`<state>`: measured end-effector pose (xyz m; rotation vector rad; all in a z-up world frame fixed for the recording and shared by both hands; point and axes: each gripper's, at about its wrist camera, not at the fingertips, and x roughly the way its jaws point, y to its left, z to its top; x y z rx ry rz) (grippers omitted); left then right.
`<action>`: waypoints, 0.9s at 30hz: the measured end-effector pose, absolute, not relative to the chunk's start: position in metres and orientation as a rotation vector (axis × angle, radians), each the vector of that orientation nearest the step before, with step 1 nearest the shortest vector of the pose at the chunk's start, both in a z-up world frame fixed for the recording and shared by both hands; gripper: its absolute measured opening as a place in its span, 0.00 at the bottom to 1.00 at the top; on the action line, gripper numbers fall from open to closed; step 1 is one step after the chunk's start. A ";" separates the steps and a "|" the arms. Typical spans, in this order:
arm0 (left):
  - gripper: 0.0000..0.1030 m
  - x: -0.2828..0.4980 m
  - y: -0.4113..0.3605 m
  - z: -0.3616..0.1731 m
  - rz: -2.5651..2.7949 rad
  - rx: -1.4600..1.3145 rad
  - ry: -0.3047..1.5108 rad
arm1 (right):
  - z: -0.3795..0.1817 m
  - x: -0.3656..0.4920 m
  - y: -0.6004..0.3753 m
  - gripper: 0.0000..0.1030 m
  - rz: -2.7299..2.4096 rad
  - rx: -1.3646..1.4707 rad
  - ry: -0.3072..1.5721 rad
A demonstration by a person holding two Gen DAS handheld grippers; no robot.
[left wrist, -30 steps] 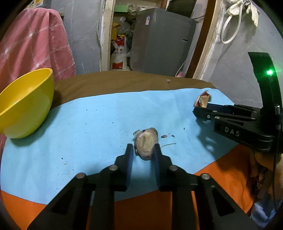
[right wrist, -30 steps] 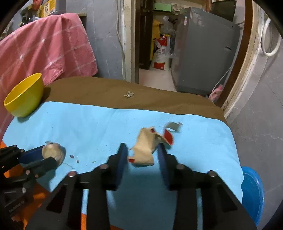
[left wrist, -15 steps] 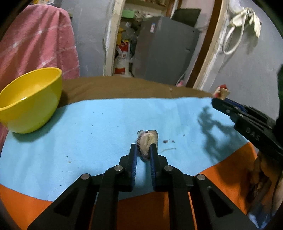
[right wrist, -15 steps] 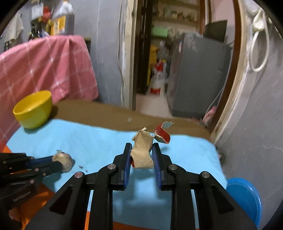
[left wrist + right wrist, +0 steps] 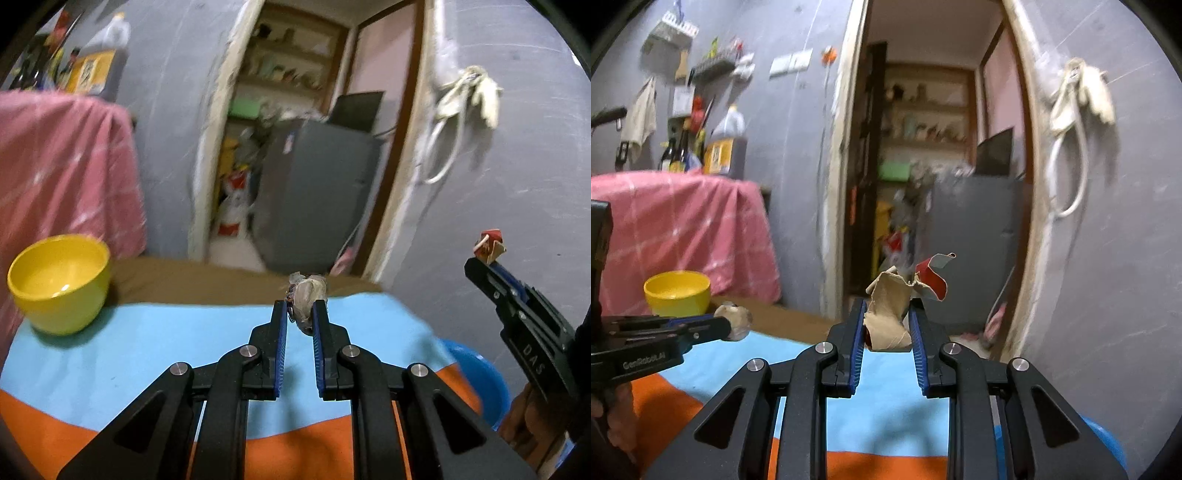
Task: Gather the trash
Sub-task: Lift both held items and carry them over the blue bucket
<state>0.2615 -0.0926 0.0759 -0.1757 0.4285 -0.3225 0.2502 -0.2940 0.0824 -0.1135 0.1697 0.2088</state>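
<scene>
My left gripper (image 5: 300, 314) is shut on a crumpled grey-beige wad of trash (image 5: 308, 295) and holds it in the air above the blue cloth (image 5: 147, 339). My right gripper (image 5: 888, 314) is shut on a torn brown and red paper wrapper (image 5: 892, 310), also lifted off the table. The left gripper and its wad (image 5: 735, 320) show at the left of the right wrist view. The right gripper with the wrapper tip (image 5: 489, 249) shows at the right of the left wrist view.
A yellow bowl (image 5: 59, 280) stands at the table's far left on the brown cover. A blue bin (image 5: 476, 384) sits low beyond the table's right edge. An orange cloth (image 5: 295, 454) covers the near edge. A pink cloth (image 5: 62, 177) hangs behind.
Both grippers closed on their trash and lifted it off the blue cloth. Both views now tilt up, with the table lower in frame.
</scene>
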 end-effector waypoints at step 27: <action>0.10 0.262 -0.308 0.055 -0.650 -0.037 0.581 | 0.064 0.207 -0.479 0.23 -0.104 0.113 0.243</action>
